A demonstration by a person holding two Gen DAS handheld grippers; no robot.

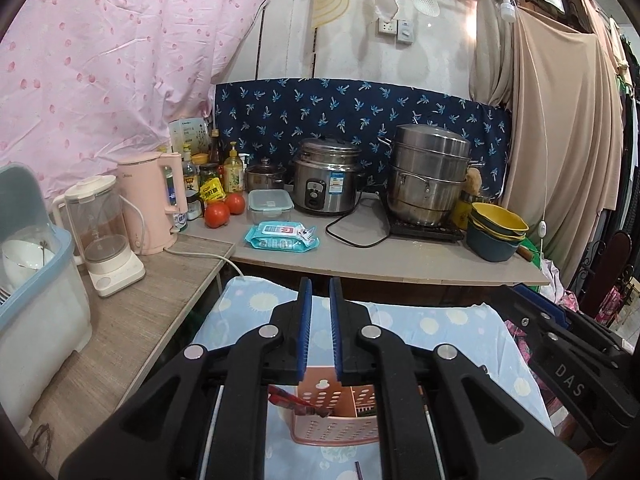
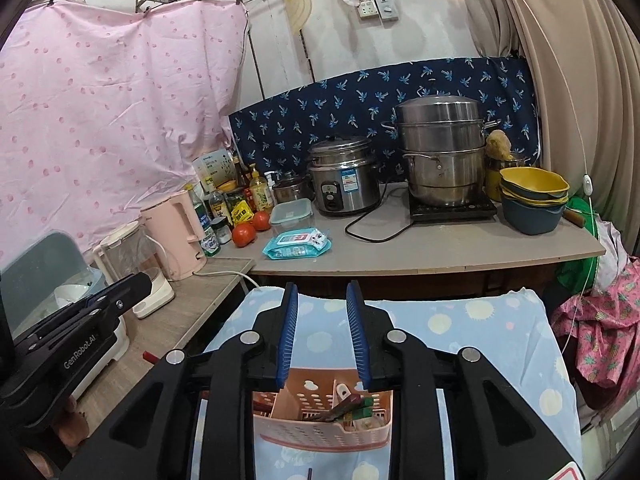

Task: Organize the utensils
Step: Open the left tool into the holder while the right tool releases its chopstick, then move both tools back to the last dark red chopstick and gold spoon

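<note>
A pink perforated utensil basket [image 1: 336, 432] stands on the blue-clothed table [image 1: 440, 328], directly under both grippers. In the left wrist view a red packet [image 1: 292, 400] leans into its left compartment. My left gripper [image 1: 321, 284] hovers above it, pads almost together with nothing between them. In the right wrist view the basket [image 2: 320, 436] holds brown and green-handled utensils [image 2: 352, 404] and a white spoon [image 2: 344, 391] in its right compartment. My right gripper [image 2: 322, 290] is open above it, with an empty gap between the pads.
Behind the table a counter [image 1: 360, 256] carries a rice cooker [image 1: 326, 180], a steamer pot [image 1: 428, 176], stacked bowls [image 1: 496, 232], tomatoes [image 1: 218, 214], a wipes pack [image 1: 280, 236], a pink kettle [image 1: 150, 200] and a blender [image 1: 104, 232]. A blue dish rack [image 1: 36, 264] stands at the left.
</note>
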